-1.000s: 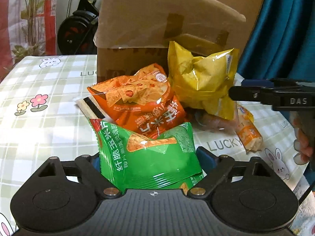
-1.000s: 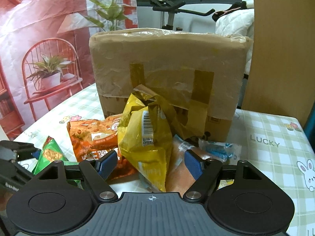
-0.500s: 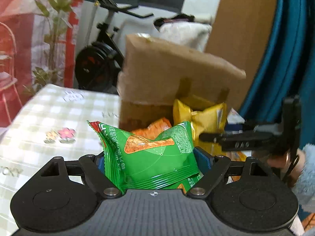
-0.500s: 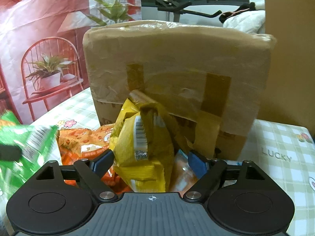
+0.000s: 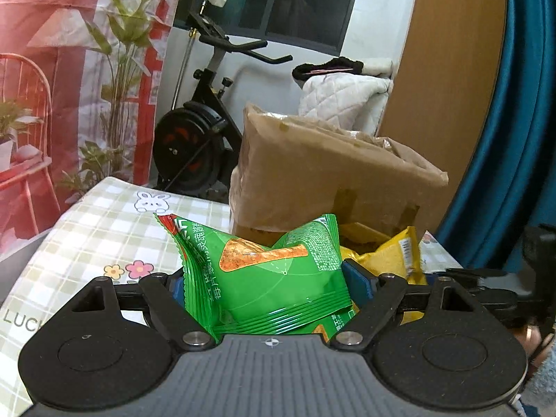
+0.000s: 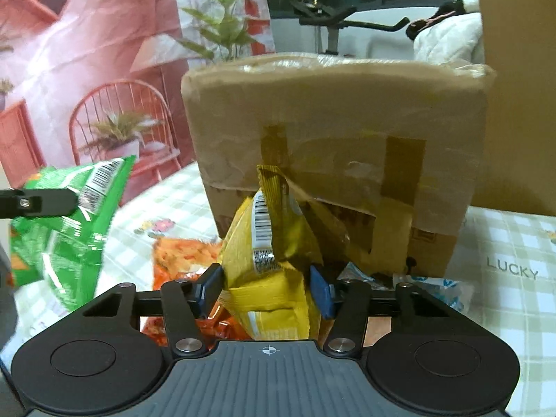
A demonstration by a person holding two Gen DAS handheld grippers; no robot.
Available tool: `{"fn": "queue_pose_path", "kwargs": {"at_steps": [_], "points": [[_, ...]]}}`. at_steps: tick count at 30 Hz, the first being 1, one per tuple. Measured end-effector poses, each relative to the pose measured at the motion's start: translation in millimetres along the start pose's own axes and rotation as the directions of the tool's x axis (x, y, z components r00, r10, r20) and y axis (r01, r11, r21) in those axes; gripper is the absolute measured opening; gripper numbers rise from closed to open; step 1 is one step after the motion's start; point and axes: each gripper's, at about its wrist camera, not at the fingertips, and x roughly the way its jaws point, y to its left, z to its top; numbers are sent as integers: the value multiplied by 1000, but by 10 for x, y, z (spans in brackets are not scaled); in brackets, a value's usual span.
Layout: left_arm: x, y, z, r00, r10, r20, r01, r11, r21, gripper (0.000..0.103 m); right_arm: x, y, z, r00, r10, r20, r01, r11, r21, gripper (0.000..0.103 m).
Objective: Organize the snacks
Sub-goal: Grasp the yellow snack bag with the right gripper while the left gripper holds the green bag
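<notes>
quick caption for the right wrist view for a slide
Right gripper closing on a yellow snack bag in front of a taped cardboard box; a green snack bag held at left.

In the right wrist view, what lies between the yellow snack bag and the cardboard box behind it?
Nothing solid shows there: the yellow snack bag, between the right hand-held gripper's pads, rises directly before the cardboard box, its crimped top overlapping the taped front.

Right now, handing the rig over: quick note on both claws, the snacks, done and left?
Left claw: shut on the green bag, held clear above the table.
Right claw: jaws have just been closing, now pinching the yellow bag in front of the box.
Orange bag and a clear packet lie on the table.
Done: two bags gripped. Left: place them, sort the rest.
</notes>
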Motion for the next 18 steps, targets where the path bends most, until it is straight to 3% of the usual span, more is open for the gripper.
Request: {"fn": "queue_pose_path", "kwargs": {"at_steps": [11,18], "points": [[-87,-10,121,998,33,57,-34,999,19,85,-515,-42,127,993,30,116,-33,999,17,47],[-151,-85,296,992,25,122,-30,999,38,85,-834,-14,433,969,59,240,-60,998,-3,46]]}}
